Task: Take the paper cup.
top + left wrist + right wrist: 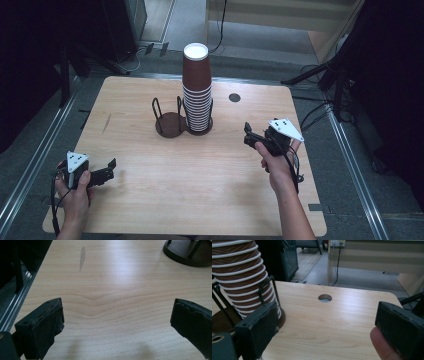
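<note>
A tall stack of brown paper cups (197, 90), turned upside down with white rims showing as bands, stands in the right-hand ring of a dark wire cup holder (170, 120) near the middle of the far half of the wooden tabletop (150, 200); the holder's left ring stands beside it with just its round base and upright wires. The left tongs (102, 174) rest low at the near left corner of the tabletop, held in the person's left hand (75, 192), well apart from the stack and pointing roughly toward the middle of the table. In the left gripper view the left tongs (117, 320) are released, their jaws spread wide with bare wood between them, and the edge of the holder's base (186, 255) shows at the top right. The right tongs (252, 137) sit to the right of the stack and nearer the person, held in the right hand (277, 162), near the cups but not touching them. In the right gripper view the right tongs (324, 325) are likewise released, jaws wide apart, with the stack (242, 277) rising just behind the left jaw and a round cable hole (325, 298) in the tabletop ahead. A fingertip (384, 345) lies against the right jaw.
</note>
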